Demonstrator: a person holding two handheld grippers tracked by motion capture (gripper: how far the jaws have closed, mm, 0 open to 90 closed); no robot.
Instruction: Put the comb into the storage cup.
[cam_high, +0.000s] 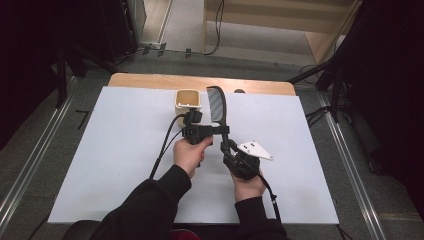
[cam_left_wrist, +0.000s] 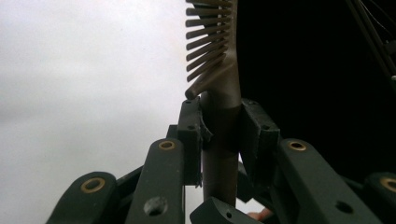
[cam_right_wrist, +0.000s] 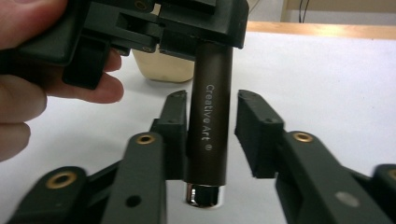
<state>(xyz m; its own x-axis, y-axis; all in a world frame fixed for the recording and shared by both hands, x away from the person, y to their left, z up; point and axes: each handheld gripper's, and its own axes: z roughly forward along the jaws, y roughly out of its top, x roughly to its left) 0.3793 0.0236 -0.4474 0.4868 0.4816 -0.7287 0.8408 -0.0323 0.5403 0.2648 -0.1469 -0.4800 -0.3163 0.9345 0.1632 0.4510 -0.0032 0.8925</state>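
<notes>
While the left gripper (cam_high: 212, 130) clamps the dark handle of a hairbrush (cam_high: 218, 107) just below its bristles, the right gripper (cam_high: 231, 150) stands with its jaws apart on either side of the same handle's lower end, above a white table (cam_high: 115, 150). In the high view the brush rises from the two grippers toward the far edge of the table, its head just to the right of a cream cup (cam_high: 187, 100) standing there. The left gripper view shows both pads (cam_left_wrist: 191, 135) pressed against the handle with the bristle rows fanning to one side above them. In the right gripper view one pad touches or nearly touches the handle, printed "Creative Art", the other stands clear of it, and a silver end cap (cam_right_wrist: 204, 195) shows below.

This looks like a handover between hands, though which way it runs cannot be told from one moment. Done well, one gripper keeps its full clamp until the other has either closed squarely or drawn fully clear. The round, smooth handle will likely roll in a loose pinch, so the pads should meet it across its middle, well above the cap. The person's left hand (cam_high: 187, 155) sits close beside the handle, so any swing toward the cup wants care.
</notes>
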